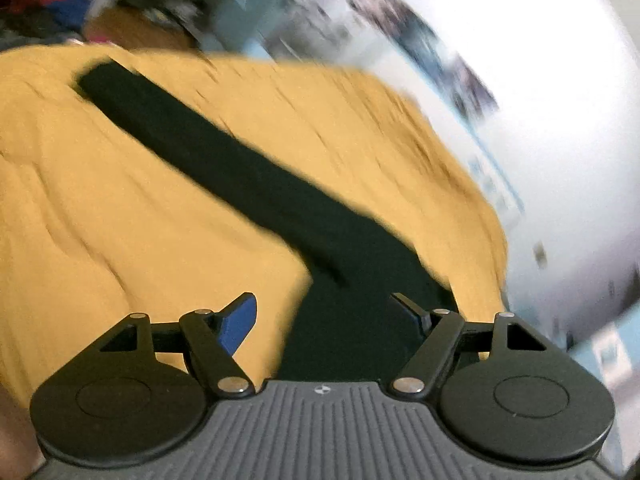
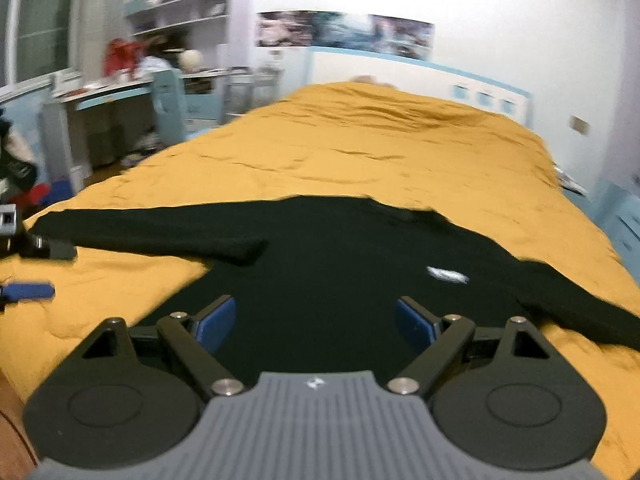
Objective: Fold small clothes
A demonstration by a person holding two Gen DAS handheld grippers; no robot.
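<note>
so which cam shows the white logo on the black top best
The right wrist view: the white logo shows on the chest of the black top, which lies spread flat on the yellow bedspread. The left wrist view is motion-blurred and shows only a sleeve and part of the body, no logo.

A bed (image 2: 400,148) covered by a mustard-yellow bedspread (image 1: 120,200) carries everything; the cloth is rumpled, with creases running across it. Directly on the bedspread lies a black long-sleeved top (image 2: 340,264), spread flat with its body toward the near edge of the bed and one sleeve stretched out to each side. A small white mark (image 2: 448,275) shows on the top's chest. In the left wrist view a sleeve of the top (image 1: 224,160) runs diagonally over the yellow cloth, away from the body.
</note>
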